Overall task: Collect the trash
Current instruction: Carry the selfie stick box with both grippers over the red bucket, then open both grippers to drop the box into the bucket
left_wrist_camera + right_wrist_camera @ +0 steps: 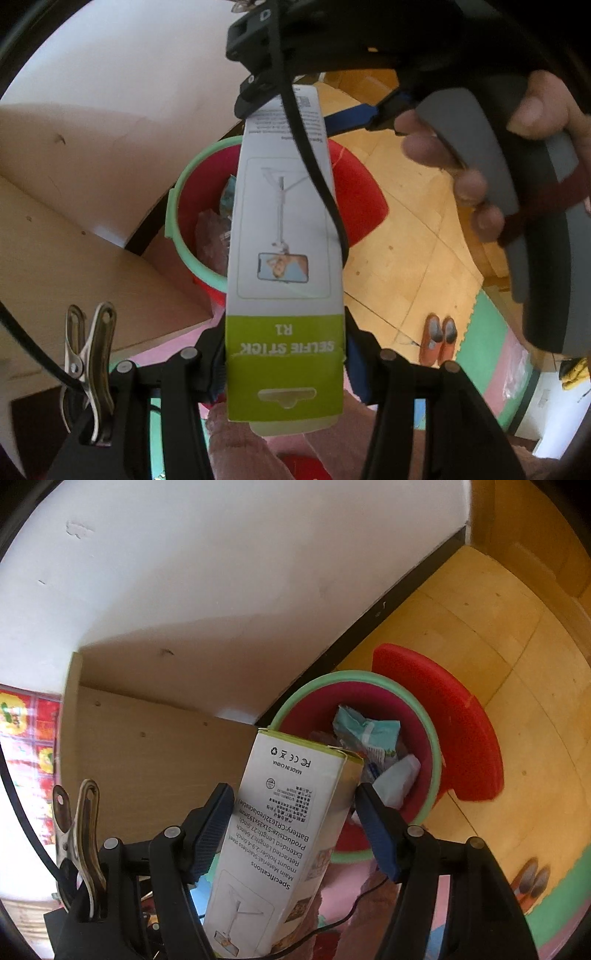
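While the selfie stick box [284,258] hangs over the red bin [424,738], both tools meet on it. Left gripper [284,354] has its jaws closed on the green hang-tab end, lower centre of the left wrist view, so the box points away from the camera with its far end over the bin mouth at centre frame. Right gripper [295,812] straddles the other end, lower centre of the right wrist view: left pad touches the printed face, right pad sits just beside the box edge with a sliver of gap, so I can't tell if it's actually clamping or only bracketing. In the left view the right hand [480,155] grips the grey handle at upper right, and a black cable [317,166] drapes across the box. Bin sits on the wood floor [517,664] against the wall, mint rim, crumpled wrappers [365,731] already inside, red lid [461,720] lying behind it. Judgement: box is being lined up long-axis down so it drops in cleanly; release is the remaining step.
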The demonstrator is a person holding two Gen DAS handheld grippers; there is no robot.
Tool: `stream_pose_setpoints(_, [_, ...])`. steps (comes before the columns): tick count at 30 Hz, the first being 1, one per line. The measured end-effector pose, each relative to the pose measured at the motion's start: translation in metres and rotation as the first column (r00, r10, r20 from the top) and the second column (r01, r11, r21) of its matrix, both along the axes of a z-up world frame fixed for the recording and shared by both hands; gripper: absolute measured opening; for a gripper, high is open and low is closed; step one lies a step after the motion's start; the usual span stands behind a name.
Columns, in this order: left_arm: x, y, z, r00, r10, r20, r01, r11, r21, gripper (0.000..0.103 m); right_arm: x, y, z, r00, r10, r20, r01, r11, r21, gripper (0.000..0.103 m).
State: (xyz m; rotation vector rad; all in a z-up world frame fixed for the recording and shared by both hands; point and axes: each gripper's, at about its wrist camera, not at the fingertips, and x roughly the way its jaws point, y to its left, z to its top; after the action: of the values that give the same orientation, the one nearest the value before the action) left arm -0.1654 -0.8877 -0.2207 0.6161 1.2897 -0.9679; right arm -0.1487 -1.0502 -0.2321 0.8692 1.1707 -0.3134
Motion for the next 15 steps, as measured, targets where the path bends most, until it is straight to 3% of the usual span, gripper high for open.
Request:
stream_pose_setpoints(5, [0.010,-0.004,-0.024,0.999,0.046,-0.027,-0.045,0.999,0.015,0.054,0.004,-0.006,-0.014,0.999,0.045,0.012,-0.044,0.995,-0.089,0.078])
stream_pose_setpoints(15, [0.032,-0.031,-0.071,0.995,0.072,-0.073,-0.066,0.994,0.083,0.054,-0.024,-0.031,-0.015,0.999,-0.010,0.048,0.014,0.996,-0.085,0.078])
